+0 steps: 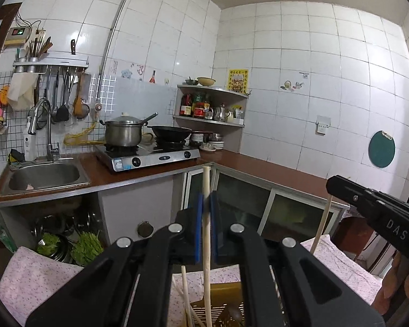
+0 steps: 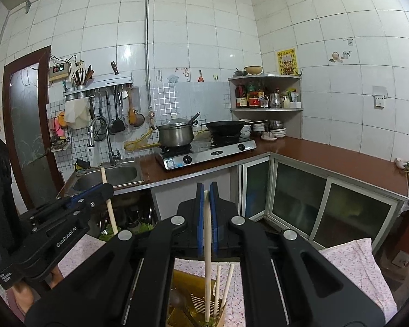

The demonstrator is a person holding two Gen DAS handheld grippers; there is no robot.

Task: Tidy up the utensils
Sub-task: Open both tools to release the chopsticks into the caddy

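The left gripper (image 1: 206, 204) is pointing nearly level toward the kitchen corner, its blue fingers (image 1: 198, 218) pinching a pale chopstick (image 1: 206, 185) that is standing upright between them. The right gripper (image 2: 207, 199) is sitting at the same slight downward tilt, fingers (image 2: 200, 212) clamping a second chopstick (image 2: 207, 234) held upright. Below each, at six o'clock, a yellow slotted holder (image 2: 188, 294) is resting on the floral cloth (image 2: 351, 267), loose chopsticks (image 2: 226, 286) leaning in it.
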